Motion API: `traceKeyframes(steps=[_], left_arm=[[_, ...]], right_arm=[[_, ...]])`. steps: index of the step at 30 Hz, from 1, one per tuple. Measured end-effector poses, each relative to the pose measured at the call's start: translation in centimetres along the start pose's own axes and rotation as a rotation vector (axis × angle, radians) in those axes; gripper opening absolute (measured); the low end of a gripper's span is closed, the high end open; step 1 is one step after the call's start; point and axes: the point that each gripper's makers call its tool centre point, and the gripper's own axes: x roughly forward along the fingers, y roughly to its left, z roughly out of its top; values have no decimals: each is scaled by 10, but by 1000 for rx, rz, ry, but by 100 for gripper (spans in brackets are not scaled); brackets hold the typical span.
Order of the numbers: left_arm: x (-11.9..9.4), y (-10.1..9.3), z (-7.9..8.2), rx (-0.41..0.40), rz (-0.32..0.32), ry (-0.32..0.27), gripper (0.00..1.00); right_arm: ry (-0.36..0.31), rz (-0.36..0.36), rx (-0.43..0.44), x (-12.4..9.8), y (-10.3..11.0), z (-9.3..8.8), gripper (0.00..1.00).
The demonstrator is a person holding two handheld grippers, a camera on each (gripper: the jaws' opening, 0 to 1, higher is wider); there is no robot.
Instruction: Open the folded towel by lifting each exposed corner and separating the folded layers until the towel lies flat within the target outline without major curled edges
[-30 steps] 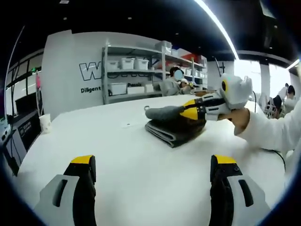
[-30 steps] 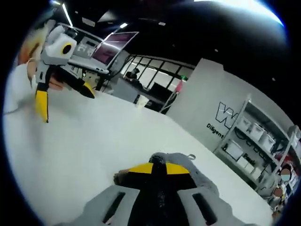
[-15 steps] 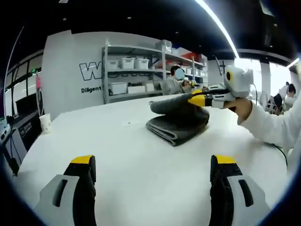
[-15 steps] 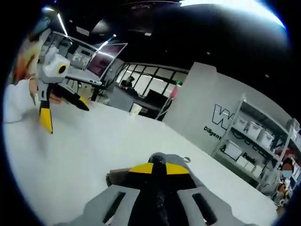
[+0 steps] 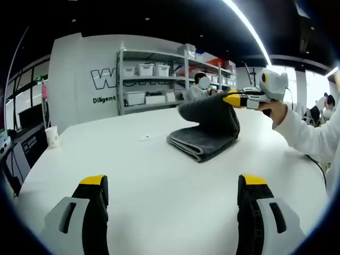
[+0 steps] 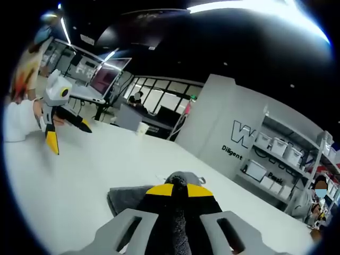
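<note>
A dark grey folded towel [image 5: 204, 139] lies on the white table [image 5: 143, 180]. Its top layer is lifted up and back by my right gripper [image 5: 229, 98], which comes in from the right in the left gripper view and is shut on that layer. In the right gripper view the grey cloth [image 6: 178, 212] is pinched between the yellow-tipped jaws of the right gripper [image 6: 178, 190], with the rest of the towel [image 6: 125, 197] below. My left gripper [image 5: 172, 186] stands open low over the near table, well short of the towel; it also appears far left as the left gripper [image 6: 66, 130].
A paper cup [image 5: 51, 137] stands at the table's far left edge. Metal shelves with white bins [image 5: 151, 79] line the wall behind. A person sits beyond the table [image 5: 199, 89]. Laptops on a stand [image 6: 101, 82] are seen past the left gripper. A sleeve [image 5: 308, 141] reaches in at right.
My right gripper has risen with the towel's top layer, peeling it higher off the folded stack. The left gripper has stayed open in place.
</note>
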Motion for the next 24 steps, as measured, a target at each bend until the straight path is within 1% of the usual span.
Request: traceKeyframes(steps=[5, 11, 15, 24], left_arm=[[0, 2, 1, 0, 1, -10, 100], [1, -1, 1, -12, -11, -19, 100], [0, -2, -1, -7, -9, -13, 100], [0, 1, -4, -4, 1, -3, 100]], right_arm=[[-6, -22, 3, -8, -13, 0, 0], [-12, -46, 6, -17, -30, -1, 0], [-13, -69, 12, -25, -43, -4, 0], [-2, -119, 32, -36, -66, -13, 0]])
